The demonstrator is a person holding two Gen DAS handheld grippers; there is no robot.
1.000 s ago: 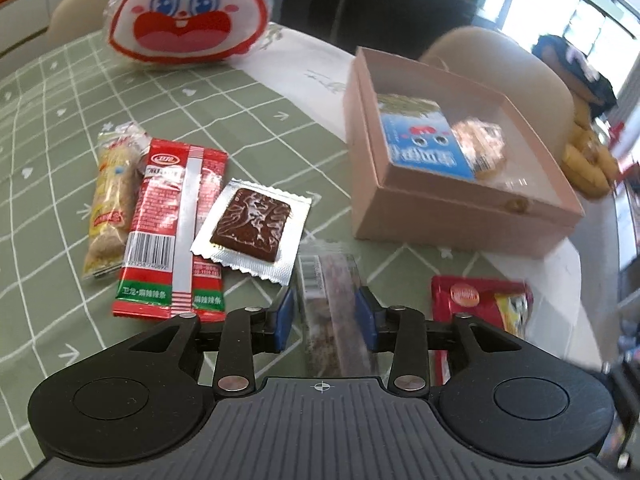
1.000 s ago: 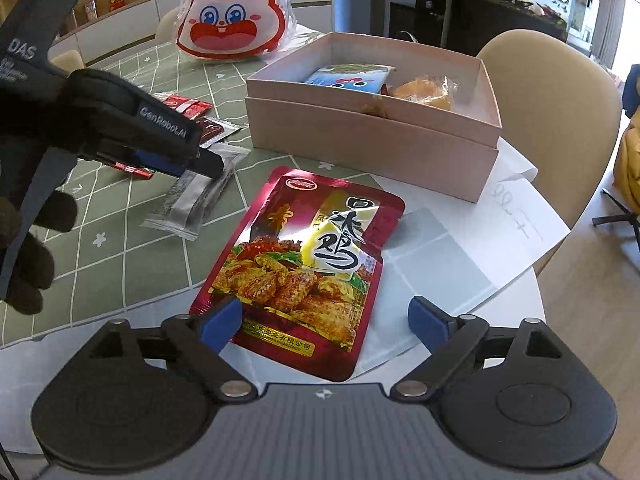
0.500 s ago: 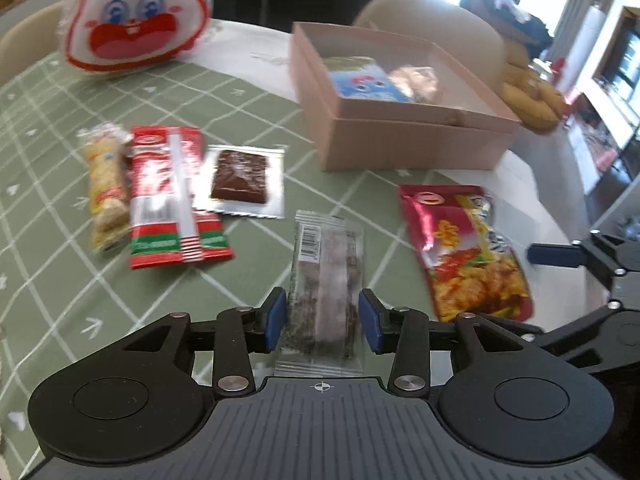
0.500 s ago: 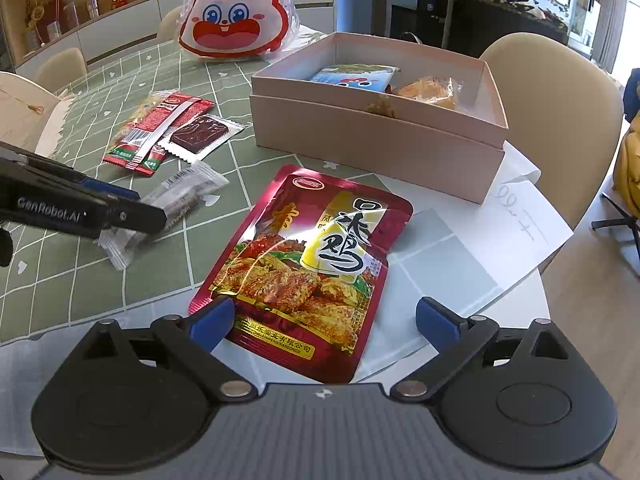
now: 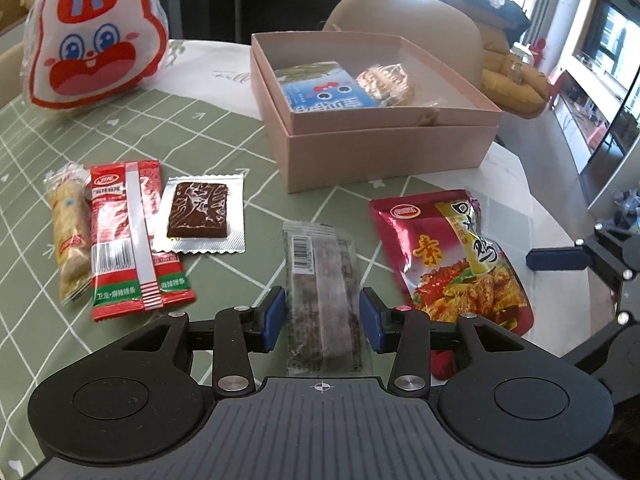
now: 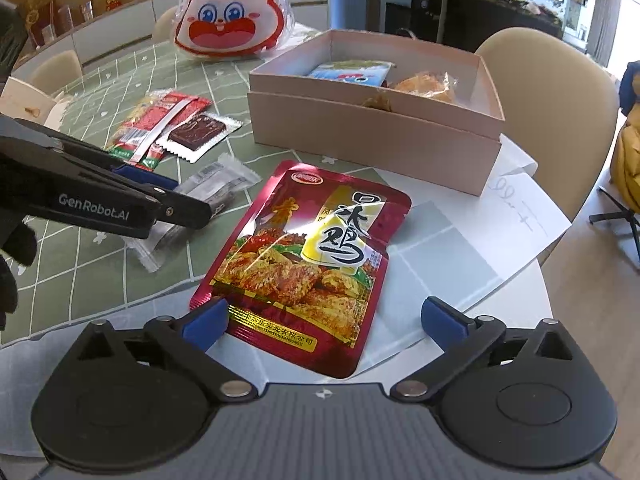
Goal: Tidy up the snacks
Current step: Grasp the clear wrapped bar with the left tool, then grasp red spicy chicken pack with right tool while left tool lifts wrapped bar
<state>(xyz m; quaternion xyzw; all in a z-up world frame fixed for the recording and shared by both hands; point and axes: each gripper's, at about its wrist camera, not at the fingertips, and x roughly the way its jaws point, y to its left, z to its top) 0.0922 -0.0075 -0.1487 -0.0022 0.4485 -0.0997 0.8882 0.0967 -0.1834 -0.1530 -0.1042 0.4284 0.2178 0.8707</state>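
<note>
Pickup step: the left hand-held gripper (image 5: 322, 316), jaws just widening, straddles the clear snack bar (image 5: 322, 284) without pinching; the right hand-held gripper (image 6: 322, 318), likewise widening, brackets the red pouch (image 6: 308, 264). Both snacks lie just before the pink box (image 5: 384, 152); next comes squeezing.

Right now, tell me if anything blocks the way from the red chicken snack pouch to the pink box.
Nothing visible does. The red chicken snack pouch lies flat between the open right gripper pads, and only bare tabletop and white paper separate it from the pink box, whose top is open.
</note>
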